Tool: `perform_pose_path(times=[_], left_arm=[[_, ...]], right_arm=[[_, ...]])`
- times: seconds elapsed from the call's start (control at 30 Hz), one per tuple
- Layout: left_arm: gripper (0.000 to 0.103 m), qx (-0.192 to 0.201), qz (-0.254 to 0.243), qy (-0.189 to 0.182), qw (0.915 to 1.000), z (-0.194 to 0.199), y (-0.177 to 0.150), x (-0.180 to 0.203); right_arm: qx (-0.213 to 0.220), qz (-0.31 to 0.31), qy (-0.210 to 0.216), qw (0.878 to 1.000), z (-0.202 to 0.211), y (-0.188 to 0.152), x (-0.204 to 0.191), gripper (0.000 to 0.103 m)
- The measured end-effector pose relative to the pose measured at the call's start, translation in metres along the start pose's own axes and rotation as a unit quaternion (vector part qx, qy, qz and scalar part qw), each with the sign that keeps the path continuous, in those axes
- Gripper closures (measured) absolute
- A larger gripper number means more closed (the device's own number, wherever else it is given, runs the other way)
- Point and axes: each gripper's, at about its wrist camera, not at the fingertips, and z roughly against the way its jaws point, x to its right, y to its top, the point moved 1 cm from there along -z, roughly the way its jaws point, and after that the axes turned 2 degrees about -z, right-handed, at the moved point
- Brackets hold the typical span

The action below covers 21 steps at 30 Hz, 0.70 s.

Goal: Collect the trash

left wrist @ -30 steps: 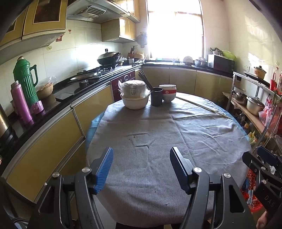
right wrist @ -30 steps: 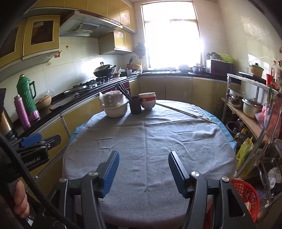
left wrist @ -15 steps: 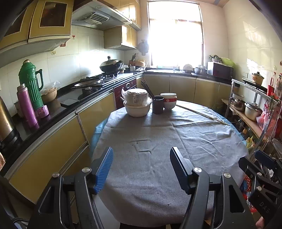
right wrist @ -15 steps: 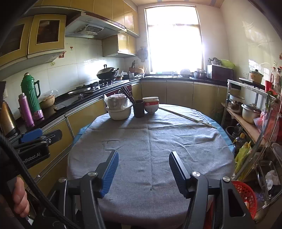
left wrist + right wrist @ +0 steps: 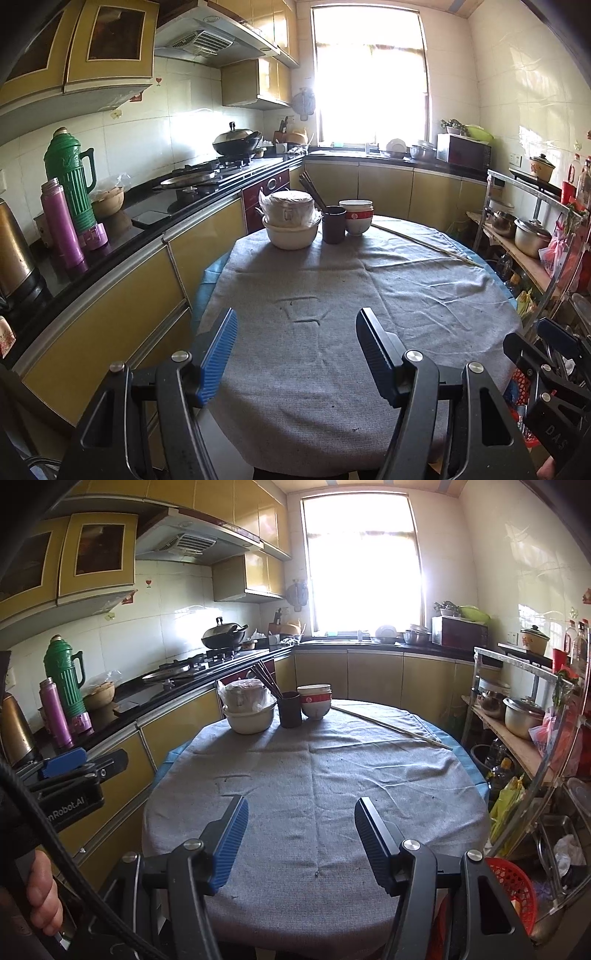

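Note:
My left gripper (image 5: 297, 321) hangs open over the near edge of a round table under a grey cloth (image 5: 332, 273), with nothing between its blue pads. My right gripper (image 5: 301, 805) is open the same way over the same cloth (image 5: 332, 768), also with nothing in it. Tiny dark crumbs (image 5: 317, 874) dot the cloth near the right gripper. A red mesh basket (image 5: 513, 886) stands on the floor at the lower right of the table. No larger piece of trash shows on the cloth. Each gripper appears at the edge of the other's view.
At the table's far side stand a white bowl holding a bagged pot (image 5: 290, 221), a dark cup of chopsticks (image 5: 333, 229) and stacked red-banded bowls (image 5: 356, 218). A long thin stick (image 5: 424, 243) lies beyond. A counter (image 5: 110, 240) runs along the left; a cluttered metal rack (image 5: 517, 738) stands right.
Both views have drawn back and risen slightly, so the table sits lower and farther in the pictures. The jaws of both grippers look the same width as before.

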Motion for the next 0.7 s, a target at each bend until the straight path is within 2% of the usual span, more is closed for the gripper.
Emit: perform_pose_path(times=[0.7], left_arm=[[0.035, 0.015, 0.001, 0.005, 0.9999, 0.011, 0.003, 0.002]], right_arm=[[0.008, 0.001, 0.000, 1.000, 0.007, 0.005, -0.001, 0.039]])
